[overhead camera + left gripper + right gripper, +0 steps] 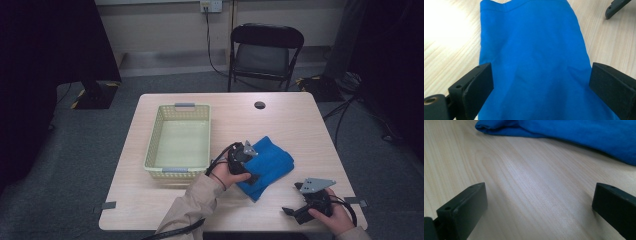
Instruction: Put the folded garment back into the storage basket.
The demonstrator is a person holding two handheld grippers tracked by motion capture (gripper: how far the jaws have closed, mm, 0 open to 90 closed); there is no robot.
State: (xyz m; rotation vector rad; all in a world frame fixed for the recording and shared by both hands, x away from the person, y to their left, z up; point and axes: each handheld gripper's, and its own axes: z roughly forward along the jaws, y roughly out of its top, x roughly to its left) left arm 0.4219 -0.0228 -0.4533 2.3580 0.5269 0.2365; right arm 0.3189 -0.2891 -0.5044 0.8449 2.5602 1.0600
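Note:
A folded blue cloth (270,165) lies on the wooden table (280,120), right of centre. My left gripper (250,172) hovers over the cloth's near-left part; in the left gripper view its jaws stand wide open on either side of the blue cloth (534,57), not closed on it. My right gripper (292,210) rests near the table's front right edge, open, with bare wood between its jaws; the blue cloth (579,135) lies farther ahead of it. The right gripper's jaw tip (616,7) peeks in at the top right of the left gripper view.
A pale yellow-green plastic basket (155,145) stands on the table's left half, nothing visible inside. A round cable hole (259,105) sits near the far edge. A black folding chair (265,50) stands behind the table. Cables run on the floor at right.

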